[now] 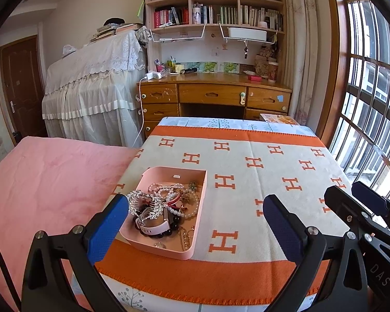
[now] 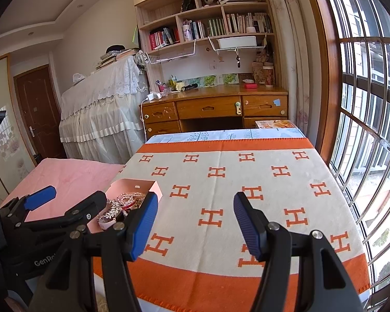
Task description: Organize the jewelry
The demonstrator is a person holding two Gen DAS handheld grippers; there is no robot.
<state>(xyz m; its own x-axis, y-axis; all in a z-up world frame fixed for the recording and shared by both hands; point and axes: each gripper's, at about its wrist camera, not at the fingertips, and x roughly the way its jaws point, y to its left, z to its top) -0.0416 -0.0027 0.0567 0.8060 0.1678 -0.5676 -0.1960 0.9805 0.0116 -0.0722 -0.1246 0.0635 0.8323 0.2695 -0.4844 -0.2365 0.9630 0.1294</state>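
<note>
Nearest: left claw (image 1: 195, 223) and right claw (image 2: 195, 223), both spread wide and empty, poised over the orange H-patterned blanket (image 1: 247, 171) on the surface. Pink tray (image 1: 166, 249), heaped with tangled jewelry (image 1: 163, 205), sits between the left claw's fingers, its left pad (image 1: 106, 228) overlapping the tray's edge. Beyond: pink bed (image 1: 46, 179), wooden desk (image 1: 213, 93), bookshelf (image 1: 215, 2).

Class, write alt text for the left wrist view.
A pink tray heaped with jewelry sits on an orange-and-cream cloth between the open left gripper's blue fingers. The right gripper shows at the right edge.
</note>
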